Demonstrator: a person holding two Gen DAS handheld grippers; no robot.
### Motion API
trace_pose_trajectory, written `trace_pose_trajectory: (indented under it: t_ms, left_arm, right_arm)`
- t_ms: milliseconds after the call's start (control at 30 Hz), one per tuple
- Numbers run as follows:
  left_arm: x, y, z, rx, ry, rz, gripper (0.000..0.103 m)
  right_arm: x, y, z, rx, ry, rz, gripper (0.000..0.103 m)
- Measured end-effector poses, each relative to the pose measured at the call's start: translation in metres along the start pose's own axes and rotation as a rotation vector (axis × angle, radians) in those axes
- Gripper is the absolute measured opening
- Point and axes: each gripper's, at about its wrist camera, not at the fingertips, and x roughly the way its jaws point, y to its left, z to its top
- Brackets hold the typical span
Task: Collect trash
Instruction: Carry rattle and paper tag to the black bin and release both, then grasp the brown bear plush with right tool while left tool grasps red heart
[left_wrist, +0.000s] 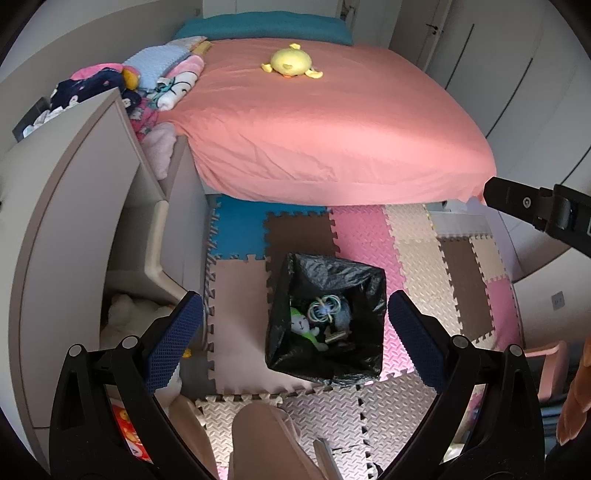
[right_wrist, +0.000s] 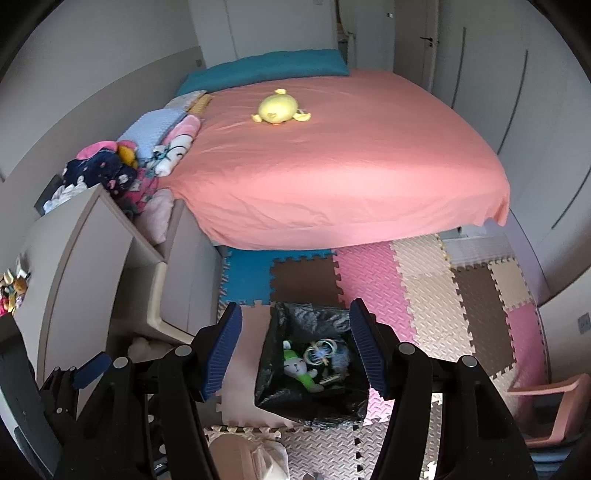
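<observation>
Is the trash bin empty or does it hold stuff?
Not empty. The bin, lined with a black bag, stands upright on the foam mat and holds a small plush bunny, a ring toy and other bits at the bottom.

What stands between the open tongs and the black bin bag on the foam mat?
Nothing visible does. Both the left tongs and the right tongs are open and empty above the black bin bag, whose mouth is open, with a green toy and rings inside.

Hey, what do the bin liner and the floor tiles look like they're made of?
Bin liner: thin black plastic film, likely; glossy and crinkled, with highlights on the folds.
Floor tiles: probably soft foam; matte, embossed texture, with interlocking toothed edges.
</observation>
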Motion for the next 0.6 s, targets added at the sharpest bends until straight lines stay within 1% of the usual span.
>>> trace_pose_trajectory:
  t_ms: [167,267,533,600]
  left_arm:
    - [-0.013,0.023,0.001,-0.023,-0.024,0.018,0.097]
    - [-0.022,0.044,0.001,-0.053,-0.037,0.031,0.097]
    - [-0.057,0.114,0.001,-0.162,-0.079,0.096,0.097]
    - [-0.068,0.131,0.0,-0.187,-0.094,0.118,0.097]
  right_arm:
    - [-0.009,0.033,0.001,-0.053,-0.02,0.041,0.066]
    - [-0.013,0.057,0.003,-0.087,-0.025,0.075,0.067]
    - [-0.024,0.133,0.01,-0.195,-0.039,0.15,0.068]
    - [-0.028,0.149,0.01,-0.216,-0.042,0.174,0.07]
